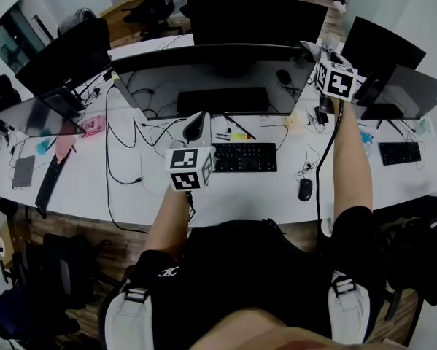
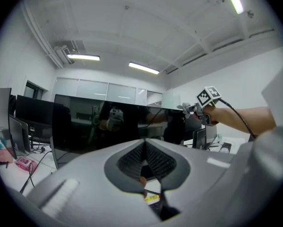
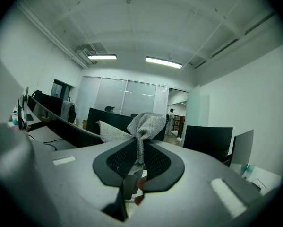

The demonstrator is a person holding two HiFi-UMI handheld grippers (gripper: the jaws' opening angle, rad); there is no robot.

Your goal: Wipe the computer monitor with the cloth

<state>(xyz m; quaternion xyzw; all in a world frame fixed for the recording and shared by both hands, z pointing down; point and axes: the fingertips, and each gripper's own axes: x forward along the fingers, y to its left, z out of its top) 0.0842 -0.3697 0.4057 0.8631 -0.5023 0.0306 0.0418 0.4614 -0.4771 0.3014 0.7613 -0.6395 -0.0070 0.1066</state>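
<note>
The wide curved monitor [image 1: 211,75] stands across the white desk [image 1: 130,188], its dark screen reflecting the room. My right gripper [image 1: 322,53] is raised at the monitor's top right corner, shut on a grey knitted cloth [image 3: 143,124] that bunches out above the jaws. In the left gripper view that cloth [image 2: 186,108] sits at the screen's upper right edge. My left gripper [image 1: 200,119] hovers low in front of the screen's middle [image 2: 84,126], above the desk. Its jaws are shut with nothing between them [image 2: 145,143].
A black keyboard [image 1: 244,157] and mouse [image 1: 305,189] lie in front of the monitor, with loose cables [image 1: 123,159] to the left. More monitors [image 1: 61,57] stand on either side. A second keyboard [image 1: 400,152] is far right, a pink item [image 1: 93,126] at left.
</note>
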